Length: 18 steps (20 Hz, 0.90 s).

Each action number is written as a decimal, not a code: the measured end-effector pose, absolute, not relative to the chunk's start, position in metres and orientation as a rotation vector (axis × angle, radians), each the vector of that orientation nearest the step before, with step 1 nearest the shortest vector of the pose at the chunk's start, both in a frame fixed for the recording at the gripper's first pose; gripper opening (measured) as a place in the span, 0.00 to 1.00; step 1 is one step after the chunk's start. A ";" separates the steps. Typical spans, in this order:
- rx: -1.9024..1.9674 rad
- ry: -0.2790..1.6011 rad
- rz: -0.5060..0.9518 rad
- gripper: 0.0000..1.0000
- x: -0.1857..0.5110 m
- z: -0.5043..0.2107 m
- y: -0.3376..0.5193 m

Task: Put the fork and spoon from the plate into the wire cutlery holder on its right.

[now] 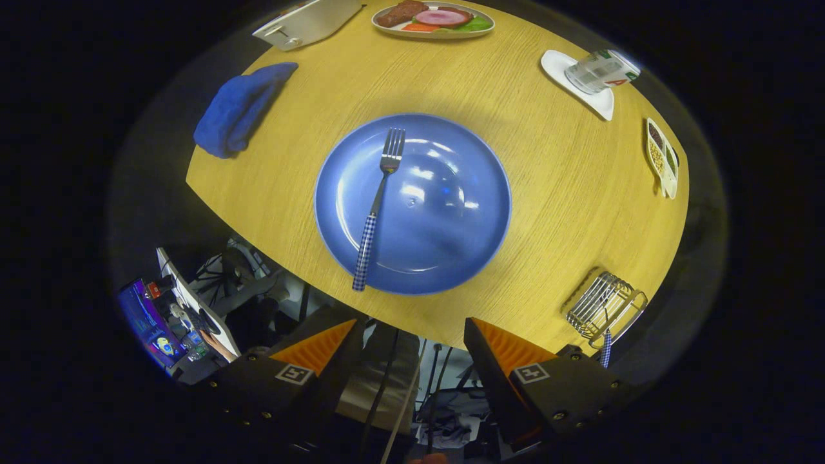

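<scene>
A blue plate (451,212) lies in the middle of the round wooden table, well beyond my fingers. On it rests a fork (377,206) with a blue checked handle, tines pointing away, handle end over the plate's near rim. The wire cutlery holder (604,306) stands to the plate's right near the table edge, with a checked handle (606,348) sticking out of it. My gripper (412,335) hovers high above the near table edge, open, with nothing between its fingers.
A blue cloth (242,109) lies at the far left. Farther off are a white box (308,22), a plate of food (433,19), a can on a white coaster (599,71) and a small divided dish (662,158). Cables and equipment sit below the table edge.
</scene>
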State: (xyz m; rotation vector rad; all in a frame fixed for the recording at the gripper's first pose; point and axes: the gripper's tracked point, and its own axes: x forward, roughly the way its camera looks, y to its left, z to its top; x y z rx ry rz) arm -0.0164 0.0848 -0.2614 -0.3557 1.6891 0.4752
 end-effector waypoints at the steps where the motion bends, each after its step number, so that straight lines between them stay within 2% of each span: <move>1: -0.352 1.692 0.481 0.97 -0.016 -0.266 0.091; 14: -0.308 1.673 0.477 0.95 0.001 -0.316 0.136; 17: -0.285 1.670 0.466 0.75 0.001 -0.331 0.141; 18: -0.283 1.680 0.464 0.74 0.000 -0.333 0.141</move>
